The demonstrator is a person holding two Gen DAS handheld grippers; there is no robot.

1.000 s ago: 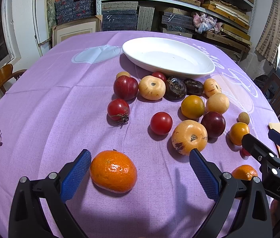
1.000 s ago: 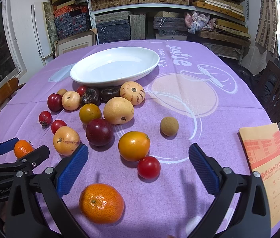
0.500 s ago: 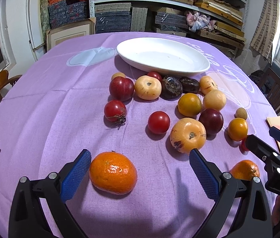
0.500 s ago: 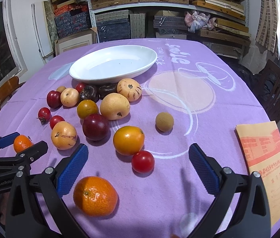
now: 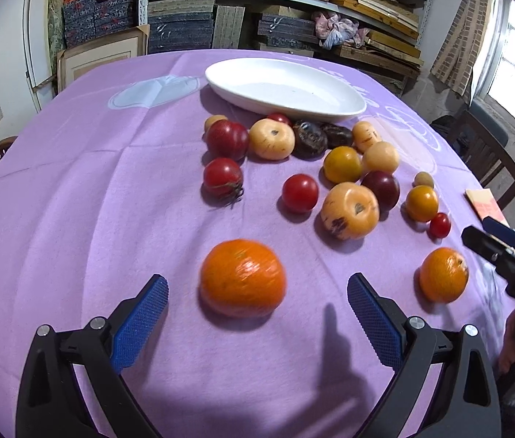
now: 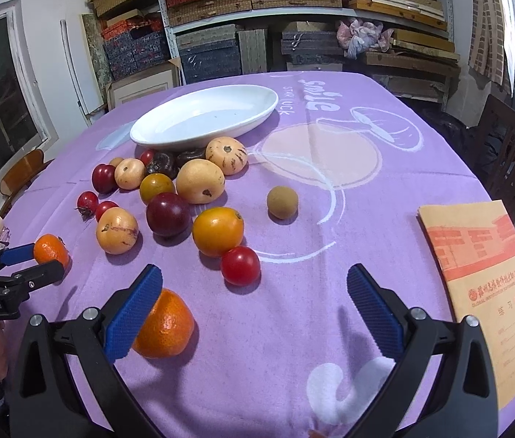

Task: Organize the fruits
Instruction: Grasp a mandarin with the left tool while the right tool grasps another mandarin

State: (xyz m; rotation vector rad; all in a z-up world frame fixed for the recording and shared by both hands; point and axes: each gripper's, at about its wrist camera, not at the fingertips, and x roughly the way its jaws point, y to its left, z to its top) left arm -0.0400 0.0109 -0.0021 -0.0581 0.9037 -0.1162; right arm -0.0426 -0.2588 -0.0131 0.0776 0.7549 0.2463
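Both grippers gape wide over the purple cloth, each near an orange.

The left gripper (image 5: 257, 295) holds nothing, its blue pads spread, with an orange (image 5: 243, 278) lying on the cloth just ahead between them, touching neither. The right gripper (image 6: 254, 286) is equally wide and empty; a second orange (image 6: 165, 325) sits against the near side of its left pad (image 6: 133, 312). Farther out, a red cherry tomato (image 6: 240, 265) touches a yellow-orange tomato (image 6: 218, 231), with plums, tomatoes and pale fruits clustered beyond. The white oval dish (image 6: 204, 116) stands empty at the far side. A booklet (image 6: 484, 292) lies right.
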